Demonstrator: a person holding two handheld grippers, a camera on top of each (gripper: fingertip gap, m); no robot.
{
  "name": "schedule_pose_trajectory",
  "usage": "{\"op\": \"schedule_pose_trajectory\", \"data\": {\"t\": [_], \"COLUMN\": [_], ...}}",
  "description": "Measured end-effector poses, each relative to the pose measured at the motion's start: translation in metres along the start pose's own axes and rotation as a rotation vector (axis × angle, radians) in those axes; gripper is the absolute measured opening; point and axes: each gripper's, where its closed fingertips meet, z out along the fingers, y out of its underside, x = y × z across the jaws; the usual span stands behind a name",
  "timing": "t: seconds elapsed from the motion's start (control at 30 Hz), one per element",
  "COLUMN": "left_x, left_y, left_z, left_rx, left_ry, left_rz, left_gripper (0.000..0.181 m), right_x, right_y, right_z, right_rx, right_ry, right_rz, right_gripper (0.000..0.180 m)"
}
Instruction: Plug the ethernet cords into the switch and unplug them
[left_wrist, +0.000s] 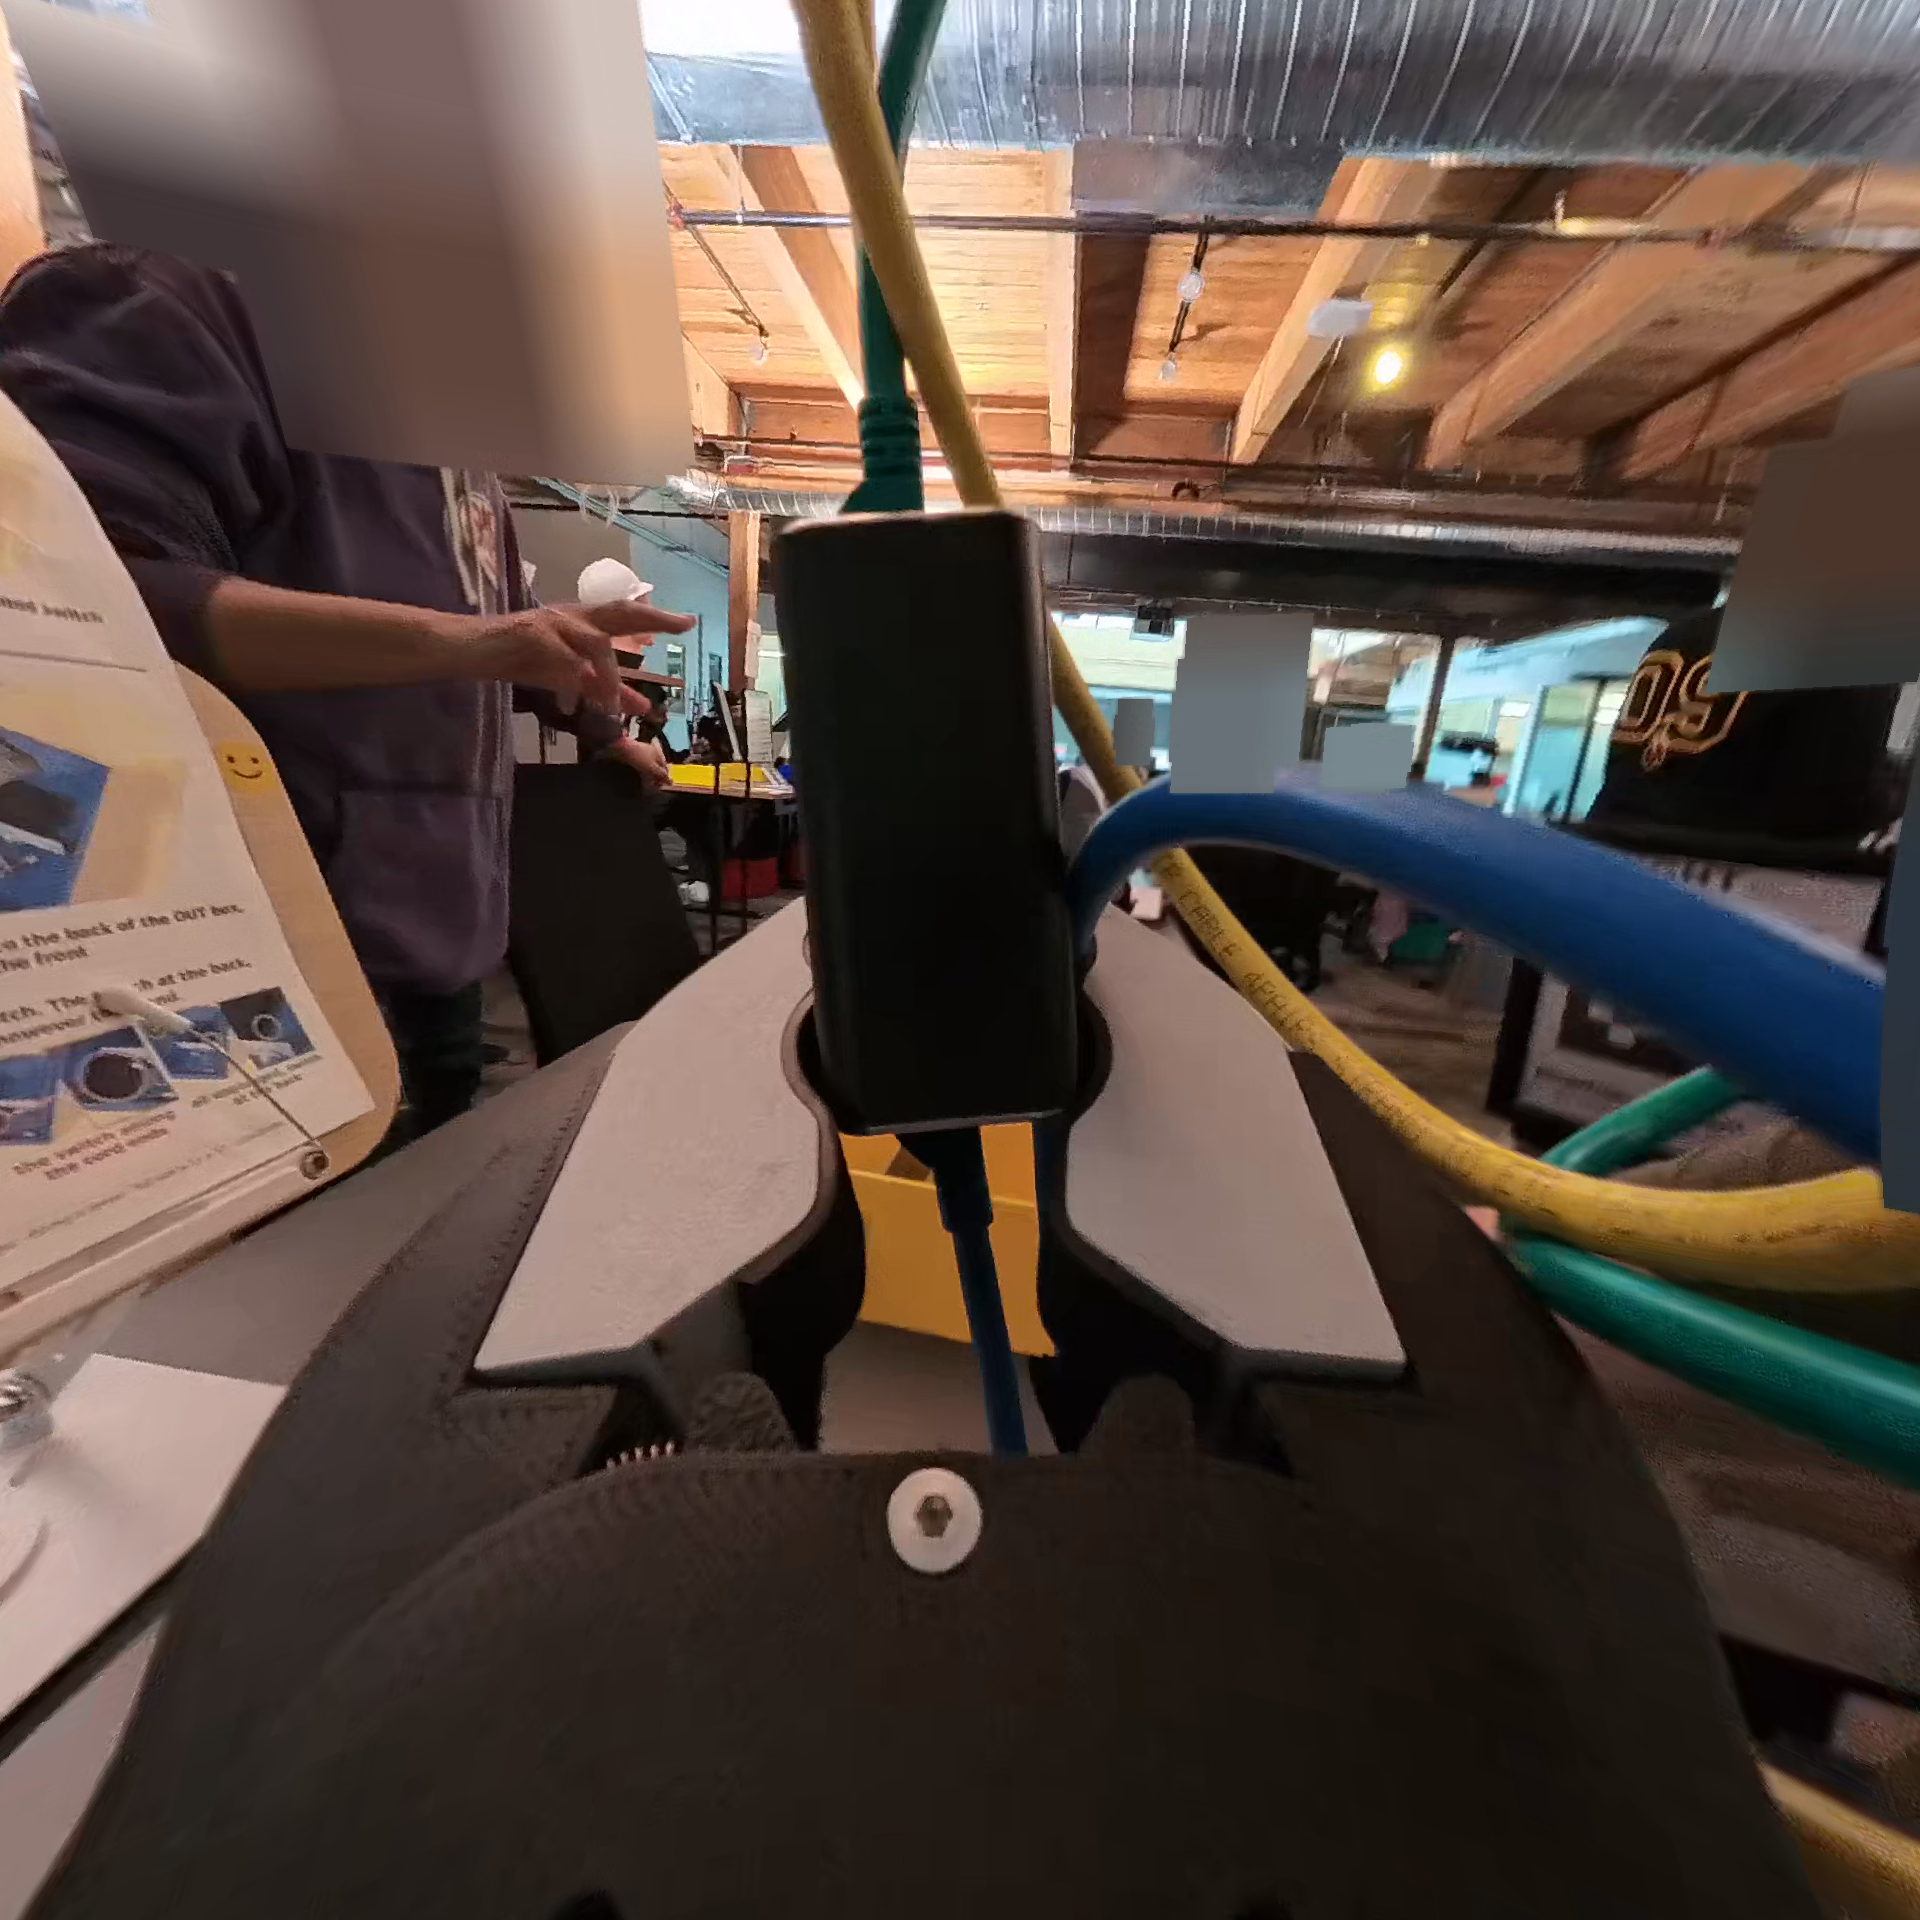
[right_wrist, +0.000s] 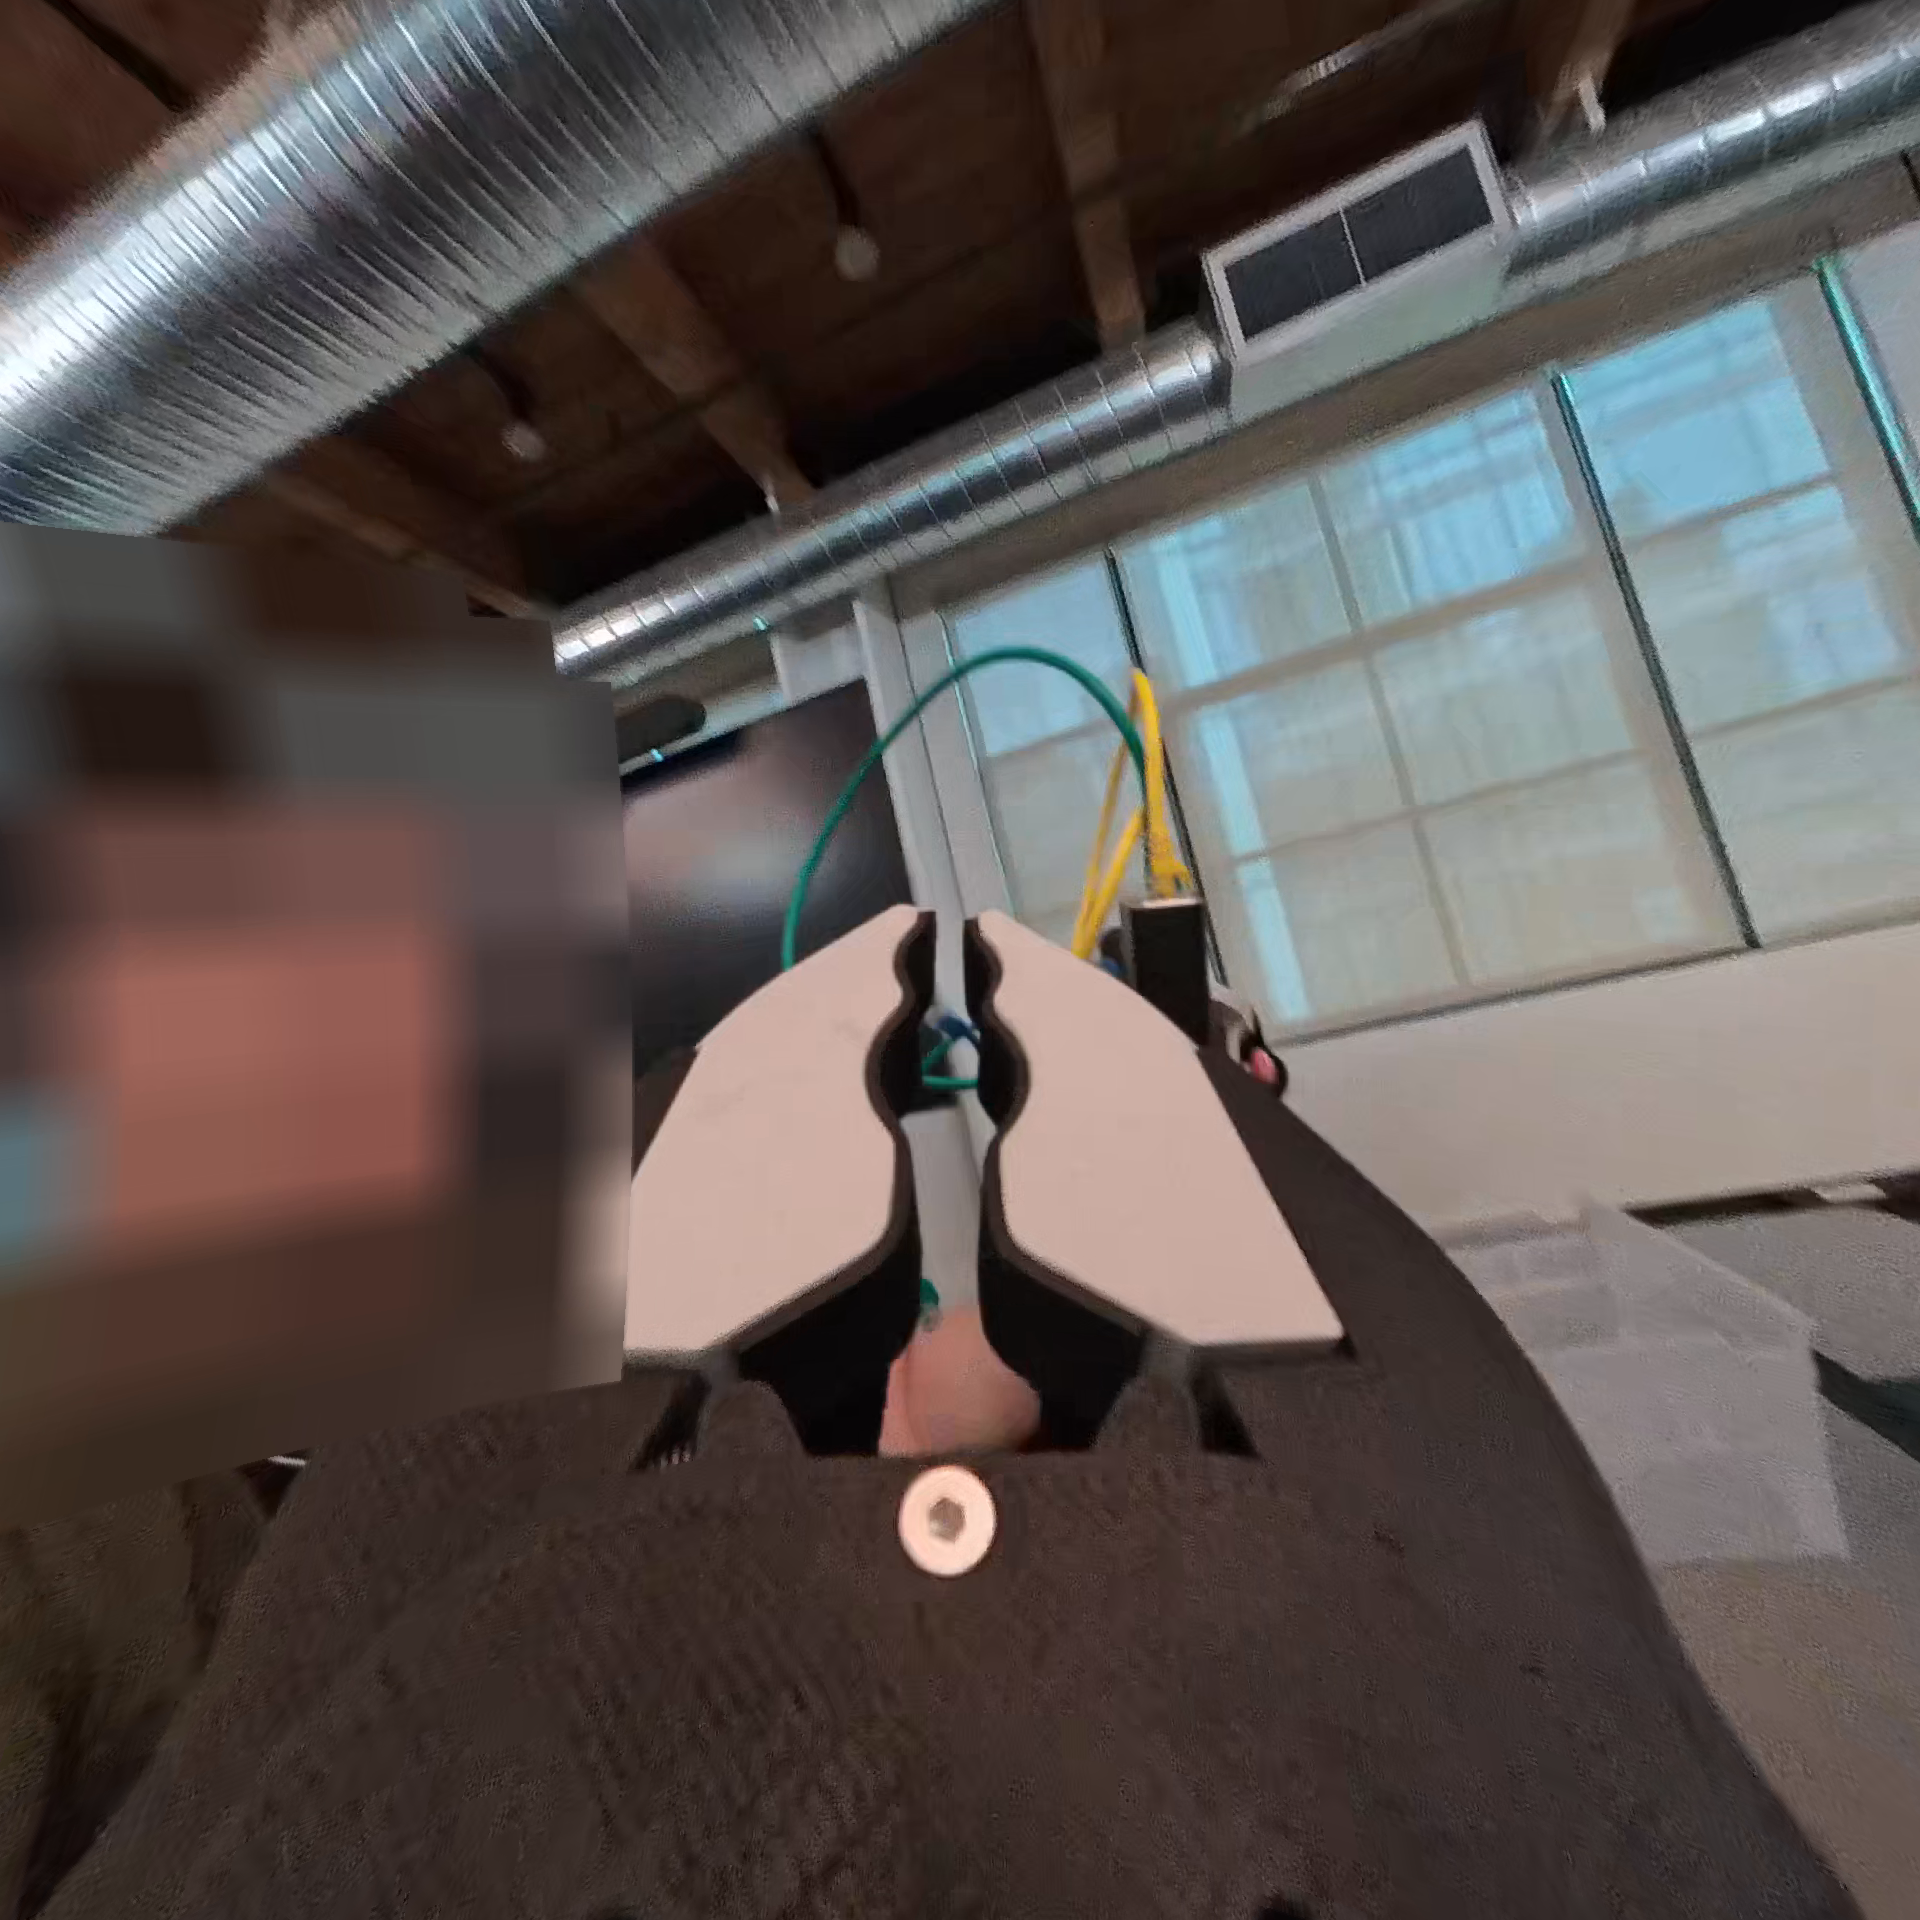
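Note:
My left gripper (left_wrist: 945, 935) is shut on the black switch (left_wrist: 930, 821), holding it upright between both fingers. A green cord (left_wrist: 888, 436) enters the top of the switch. A yellow cord (left_wrist: 904, 291) runs behind the switch and down to the right; its end is hidden. A blue cord (left_wrist: 1507, 894) loops in from the right, and a blue cord (left_wrist: 982, 1299) hangs from the switch's underside. My right gripper (right_wrist: 948, 920) is shut with a thin slit between its fingers and holds nothing. In the right wrist view the switch (right_wrist: 1169, 961) stands farther off to the right, with a yellow plug (right_wrist: 1164, 862) and a green loop (right_wrist: 862, 769) above it.
A person in a purple hoodie (left_wrist: 395, 675) stands at the left with a hand stretched out. A wooden board with an instruction sheet (left_wrist: 156, 987) is close on the left. A yellow bin (left_wrist: 935, 1247) lies below the switch. Green and yellow cords (left_wrist: 1714, 1278) bunch at the right. Spacing between my two grippers at the tips: around 20 centimeters.

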Motion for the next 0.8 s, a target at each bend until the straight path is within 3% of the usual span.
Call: {"op": "schedule_pose_trajectory", "data": {"t": [0.03,0.17,0.3,0.43,0.6,0.7,0.8], "left_x": [0.000,0.001,0.007,0.006,-0.005,-0.010,-0.014], "left_y": [0.001,0.013,0.030,0.048,0.084,0.109,0.126], "left_z": [0.000,0.005,0.012,0.015,0.019,0.022,0.022], "left_rx": [-0.019,-0.124,-0.240,-0.396,-0.648,-0.750,-0.822], "left_ry": [-0.013,-0.070,-0.110,-0.200,-0.287,-0.273,-0.260], "left_rz": [0.041,0.187,0.405,0.713,1.104,1.215,1.274], "left_gripper": [0.038,0.038,0.038,0.038,0.038,0.038,0.038], "right_x": [0.006,0.034,0.042,0.029,0.005,-0.006,-0.009], "right_y": [0.009,0.047,0.079,0.076,0.037,0.030,0.050], "right_z": [0.004,0.013,0.026,0.035,0.011,0.009,0.028], "right_rx": [-0.067,-0.350,-0.587,-0.691,-0.841,-0.869,-0.856], "right_ry": [0.064,0.316,0.402,0.463,0.662,0.680,0.550], "right_rz": [-0.015,-0.165,-0.331,-0.607,-1.056,-1.234,-1.257], "right_gripper": [0.005,0.011,0.020,0.022,0.023,0.022,0.020]}}
